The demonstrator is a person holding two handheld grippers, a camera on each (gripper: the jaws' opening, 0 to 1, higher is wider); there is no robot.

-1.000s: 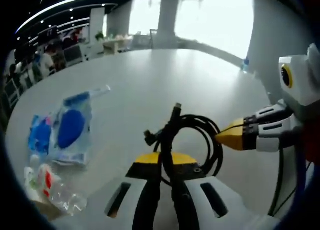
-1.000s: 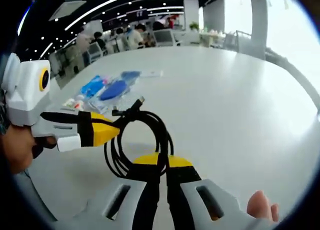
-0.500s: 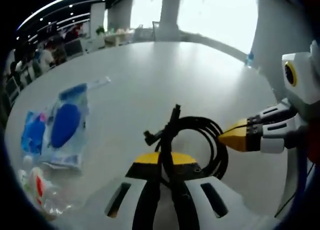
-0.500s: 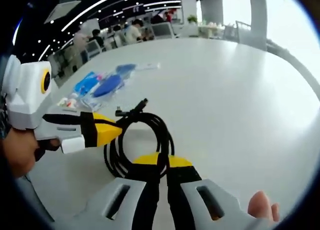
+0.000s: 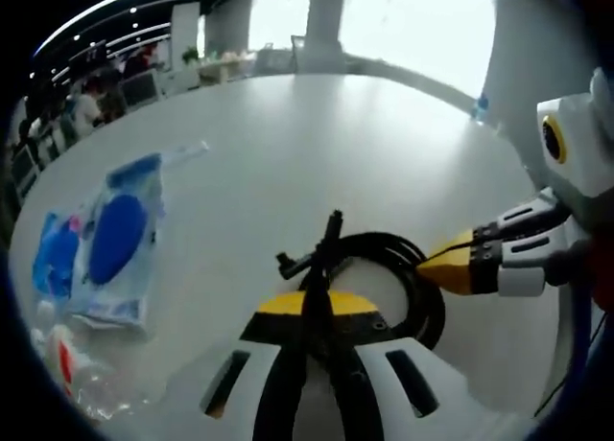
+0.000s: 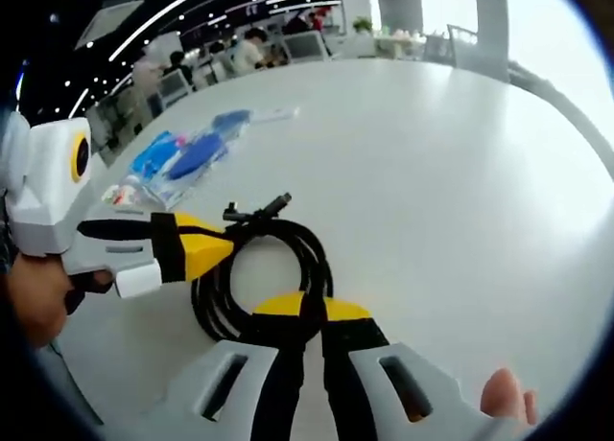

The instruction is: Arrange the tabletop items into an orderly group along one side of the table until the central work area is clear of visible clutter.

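Jaws of both grippers are closed on the same black coiled cable (image 5: 384, 278): the left gripper (image 5: 318, 312) pinches the bundle near its loose plug ends, and the right gripper (image 6: 309, 316) pinches the opposite side of the loop. The cable is at the near part of the white surface (image 5: 317, 144), close above it; I cannot tell if it touches. From here the danger is a pull in two directions. If the hands move apart, the coil can open, or slip out of one pair of jaws and spread again over the middle area. Farther to the left lie the blue plastic packets (image 5: 110, 240) and a small red and white packet (image 5: 62, 355). A swinging loop could push them out of their place.
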